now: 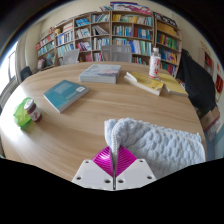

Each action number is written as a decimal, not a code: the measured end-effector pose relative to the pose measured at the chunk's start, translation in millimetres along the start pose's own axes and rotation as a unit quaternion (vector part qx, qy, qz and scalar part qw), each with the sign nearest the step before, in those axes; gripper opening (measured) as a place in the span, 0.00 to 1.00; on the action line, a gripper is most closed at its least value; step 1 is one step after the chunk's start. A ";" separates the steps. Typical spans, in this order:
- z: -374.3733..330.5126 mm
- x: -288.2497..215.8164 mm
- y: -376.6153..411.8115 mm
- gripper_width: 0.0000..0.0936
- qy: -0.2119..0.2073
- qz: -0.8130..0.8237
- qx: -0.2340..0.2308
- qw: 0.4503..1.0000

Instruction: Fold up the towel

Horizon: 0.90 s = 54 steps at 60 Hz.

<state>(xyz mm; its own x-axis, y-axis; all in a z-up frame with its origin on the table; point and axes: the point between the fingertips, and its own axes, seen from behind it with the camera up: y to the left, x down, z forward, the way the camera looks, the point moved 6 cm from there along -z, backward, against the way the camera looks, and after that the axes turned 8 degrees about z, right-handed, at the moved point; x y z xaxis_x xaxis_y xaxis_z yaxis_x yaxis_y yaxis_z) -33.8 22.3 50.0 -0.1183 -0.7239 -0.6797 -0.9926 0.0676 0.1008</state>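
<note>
Gripper view: round wooden table, bookshelves across the upper frame.
Towel: white, waffle-textured, lower right of frame; bulk lies ahead and right of the fingers, long axis running toward the right edge.
Gripper: fingers drawn narrow, pink pads pinching the towel's near left corner.
Key relation: held corner at bottom centre, free cloth to the right; the fold likely carries that way.
Clutter: books, bottle, upper frame, well apart.

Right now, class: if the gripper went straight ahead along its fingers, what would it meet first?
The gripper would meet the white towel at once: its near fold already lies at the fingertips. The fingers look nearly closed there. Beyond it lies bare table, then probably the grey book.
</note>
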 end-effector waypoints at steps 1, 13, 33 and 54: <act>-5.2 -6.5 -0.8 0.01 -0.009 -0.003 -0.003 1.000; -86.8 -83.7 -64.0 0.01 -0.089 0.064 -0.020 0.994; -80.2 -1.5 -264.8 0.01 -0.029 0.176 0.071 0.981; -68.5 21.0 -276.7 0.20 -0.001 0.214 0.056 0.975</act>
<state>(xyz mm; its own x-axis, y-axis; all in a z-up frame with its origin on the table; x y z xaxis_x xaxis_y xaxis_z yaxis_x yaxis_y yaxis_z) 240.2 -58.5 57.6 -0.5219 -0.6123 -0.5939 -0.8493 0.4380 0.2948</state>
